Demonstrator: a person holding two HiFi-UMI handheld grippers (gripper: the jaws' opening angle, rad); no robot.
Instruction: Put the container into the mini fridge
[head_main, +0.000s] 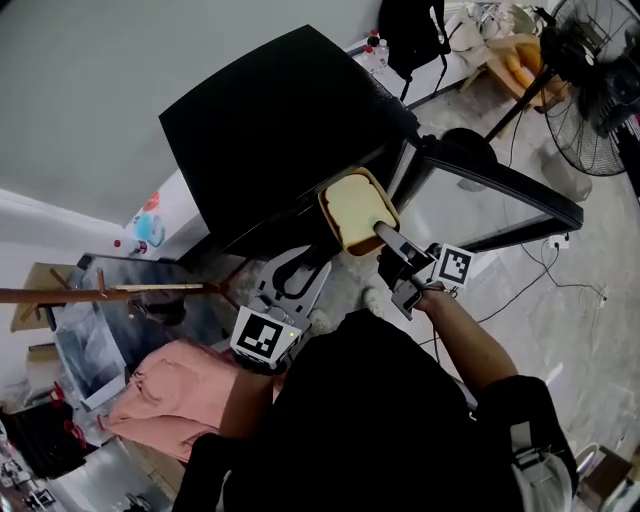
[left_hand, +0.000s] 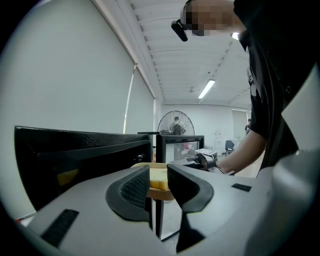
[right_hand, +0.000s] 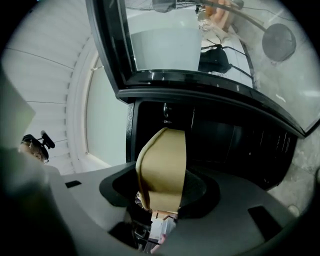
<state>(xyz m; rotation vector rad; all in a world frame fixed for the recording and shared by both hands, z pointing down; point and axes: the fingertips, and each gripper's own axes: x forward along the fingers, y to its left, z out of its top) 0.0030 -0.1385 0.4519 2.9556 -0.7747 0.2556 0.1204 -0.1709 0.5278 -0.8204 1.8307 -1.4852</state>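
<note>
In the head view, a black box-shaped mini fridge (head_main: 270, 130) stands with its glass-paned door (head_main: 520, 190) swung open to the right. The right gripper (head_main: 385, 238) holds a tan rectangular plastic container (head_main: 358, 208) up at the fridge opening, just below the front edge of the fridge's top. The left gripper (head_main: 295, 275) hangs lower, near the container but apart from it.

In the left gripper view, the left gripper's (left_hand: 159, 186) jaws stand parted by a narrow gap with nothing gripped. The container (left_hand: 159, 176) shows beyond that gap, in front of the fridge (left_hand: 85, 145).

In the right gripper view, the right gripper's (right_hand: 161, 197) jaws are clamped on the near rim of the container (right_hand: 162, 165), which points edge-on at the dark fridge interior (right_hand: 235, 145), with the door (right_hand: 170, 50) above.
</note>
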